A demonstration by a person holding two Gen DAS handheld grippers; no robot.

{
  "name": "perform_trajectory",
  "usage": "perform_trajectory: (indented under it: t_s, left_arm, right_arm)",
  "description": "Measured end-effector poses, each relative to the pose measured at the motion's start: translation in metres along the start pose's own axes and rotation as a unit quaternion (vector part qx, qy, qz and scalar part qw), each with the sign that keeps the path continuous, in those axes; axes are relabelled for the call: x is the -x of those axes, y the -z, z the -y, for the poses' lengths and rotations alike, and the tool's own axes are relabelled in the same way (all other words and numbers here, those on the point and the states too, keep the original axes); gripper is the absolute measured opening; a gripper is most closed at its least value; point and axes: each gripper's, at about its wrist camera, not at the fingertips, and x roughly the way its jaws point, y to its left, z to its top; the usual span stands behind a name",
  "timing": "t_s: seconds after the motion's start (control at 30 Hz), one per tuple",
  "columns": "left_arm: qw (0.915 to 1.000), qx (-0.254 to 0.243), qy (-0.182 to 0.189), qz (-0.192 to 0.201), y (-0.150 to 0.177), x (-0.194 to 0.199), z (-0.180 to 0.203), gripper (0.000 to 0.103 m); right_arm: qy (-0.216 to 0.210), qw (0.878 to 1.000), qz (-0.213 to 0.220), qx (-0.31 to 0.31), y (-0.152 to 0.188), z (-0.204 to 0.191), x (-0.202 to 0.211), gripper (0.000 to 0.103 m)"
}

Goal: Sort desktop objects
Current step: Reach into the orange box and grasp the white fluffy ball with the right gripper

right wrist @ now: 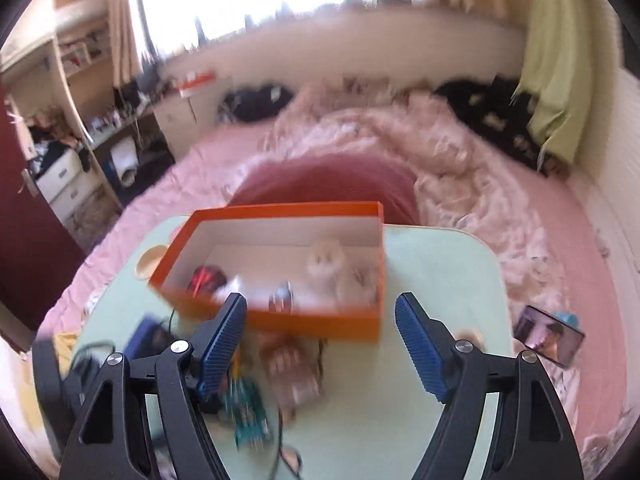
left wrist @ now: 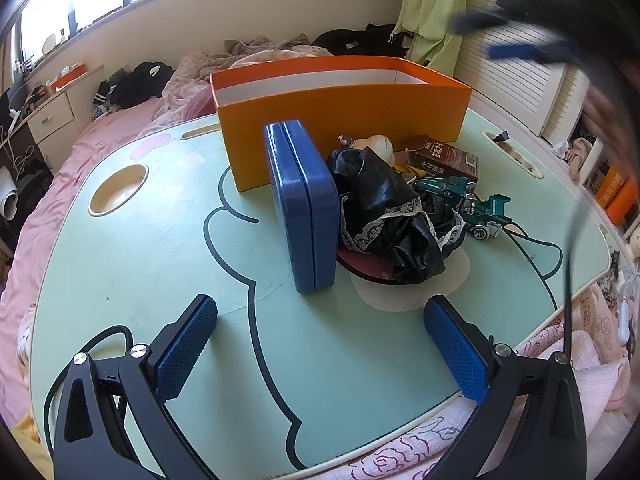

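The left gripper [left wrist: 320, 344] hovers low over the pale green tabletop [left wrist: 160, 240], jaws spread wide and holding nothing. Directly ahead of it a blue tin case [left wrist: 306, 204] stands on its narrow edge, touching the near wall of an orange box [left wrist: 340, 128] just behind. To the right of the case lies a crumpled black garment with lace trim [left wrist: 396, 220], and beyond that a teal toy car [left wrist: 476, 204], a brown carton [left wrist: 448, 160] and a small pale doll head [left wrist: 380, 146], all clustered in front of the box.

The right gripper [right wrist: 320, 344] hangs higher, above the same clutter, its jaws parted with nothing between them; no earlier view tells more. Its picture is blurred. Just ahead and below, the orange box [right wrist: 280, 276] lies open, holding a pale round toy [right wrist: 324, 264], a red-and-black object [right wrist: 206, 278] and other small items too smeared to name. Beneath the gripper sit the toy car [right wrist: 248, 416] and the carton [right wrist: 292, 372]. Off to its right a phone [right wrist: 548, 336] rests on the pink bed [right wrist: 520, 208].
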Motion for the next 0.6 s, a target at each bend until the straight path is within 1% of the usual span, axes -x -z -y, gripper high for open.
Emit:
perform_trajectory:
  t_s: [0.03,0.07,0.1,0.13,0.2,0.23,0.33,0.37,0.43,0.47,0.5,0.53,0.57,0.6]
  left_arm:
    - [1.0,0.0,0.0,0.0,0.0,0.0,0.0,0.103]
    - [1.0,0.0,0.0,0.0,0.0,0.0,0.0,0.103]
    - [1.0,0.0,0.0,0.0,0.0,0.0,0.0,0.103]
    - [1.0,0.0,0.001,0.0,0.0,0.001,0.0,0.103]
    - [1.0,-0.001,0.002,0.001,0.0,0.001,-0.001,0.103]
    - [1.0,-0.001,0.002,0.001,0.0,0.001,-0.001,0.103]
    - [1.0,-0.001,0.003,0.002,0.0,0.001,-0.001,0.103]
    - [1.0,-0.002,0.002,0.002,0.0,0.001,0.0,0.103]
    - [1.0,-0.002,0.002,0.002,0.0,0.001,0.0,0.103]
    - [1.0,-0.002,0.003,0.002,0.0,0.001,0.0,0.103]
    - [1.0,-0.001,0.003,0.001,0.0,0.001,0.0,0.103]
    - [1.0,-0.002,0.003,0.002,0.0,0.001,0.0,0.103]
    - [1.0,-0.001,0.003,0.002,-0.001,0.001,0.0,0.103]
    - [1.0,-0.001,0.003,0.002,-0.001,0.001,0.0,0.103]
  right_arm:
    - [0.0,1.0,-0.026,0.004,-0.015,-0.004,-0.019,0.071]
    - [0.007,0.998,-0.056,0.007,-0.029,-0.006,-0.041,0.059]
    - [0.016,0.997,-0.079,0.004,-0.037,-0.007,-0.057,0.049]
    - [0.024,0.994,-0.105,-0.004,-0.044,-0.006,-0.074,0.047]
    - [0.036,0.989,-0.142,-0.011,-0.048,-0.007,-0.102,0.046]
    - [0.047,0.987,-0.151,-0.009,-0.047,-0.009,-0.112,0.046]
    - [0.097,0.982,-0.161,-0.001,-0.039,-0.012,-0.133,0.046]
    - [0.111,0.981,-0.161,0.014,-0.038,-0.015,-0.137,0.046]
    - [0.166,0.968,-0.174,0.066,-0.031,-0.027,-0.148,0.047]
    - [0.195,0.959,-0.178,0.1,-0.025,-0.035,-0.154,0.047]
    - [0.192,0.96,-0.168,0.117,-0.021,-0.04,-0.153,0.036]
    - [0.184,0.961,-0.167,0.12,-0.02,-0.042,-0.152,0.034]
    - [0.173,0.964,-0.167,0.111,-0.019,-0.04,-0.15,0.034]
    - [0.149,0.972,-0.159,0.091,-0.019,-0.036,-0.145,0.033]
